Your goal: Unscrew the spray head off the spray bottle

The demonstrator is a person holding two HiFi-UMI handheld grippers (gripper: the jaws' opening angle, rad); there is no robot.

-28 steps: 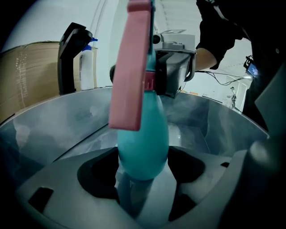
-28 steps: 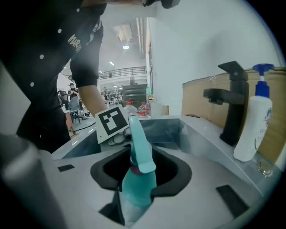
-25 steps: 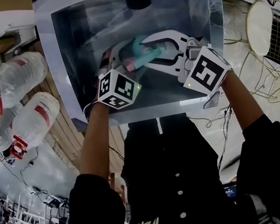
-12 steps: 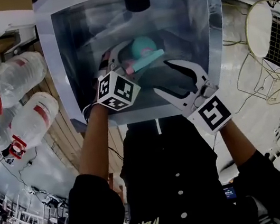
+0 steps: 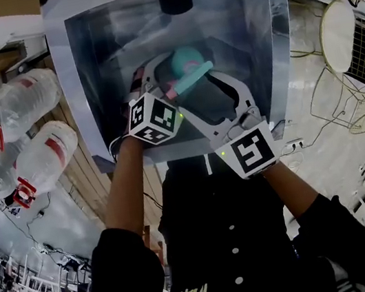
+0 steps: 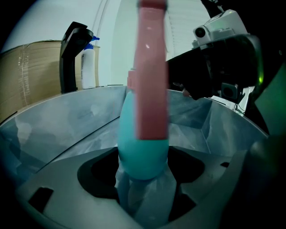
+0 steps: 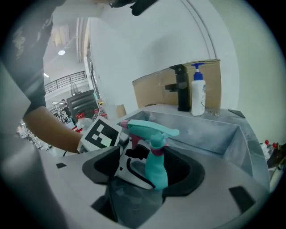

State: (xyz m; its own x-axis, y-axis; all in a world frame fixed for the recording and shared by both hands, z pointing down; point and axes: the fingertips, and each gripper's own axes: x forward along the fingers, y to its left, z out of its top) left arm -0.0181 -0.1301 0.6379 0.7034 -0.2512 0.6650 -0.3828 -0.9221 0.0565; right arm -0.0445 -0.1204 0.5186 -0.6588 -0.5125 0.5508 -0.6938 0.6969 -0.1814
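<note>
While I'm clamping the spray bottle (image 7: 157, 169) inside the sink (image 5: 278, 55) w/ left gripper (image 5: 153, 77) so it can't spin, right gripper (image 5: 199, 91) jaws are just opening wide round the spray head (image 7: 149, 127), gripping nothing.

1. The teal plastic spray bottle (image 5: 186, 59) is inside the grey metal sink basin (image 5: 93, 53).
2. A black tap (image 7: 180, 87) stands at the basin's far rim, with a white pump bottle (image 7: 198, 96) just right of it and a brown cardboard box (image 7: 152, 91) behind both.
3. Large clear plastic bottles (image 5: 21, 100) lie left of the sink.
</note>
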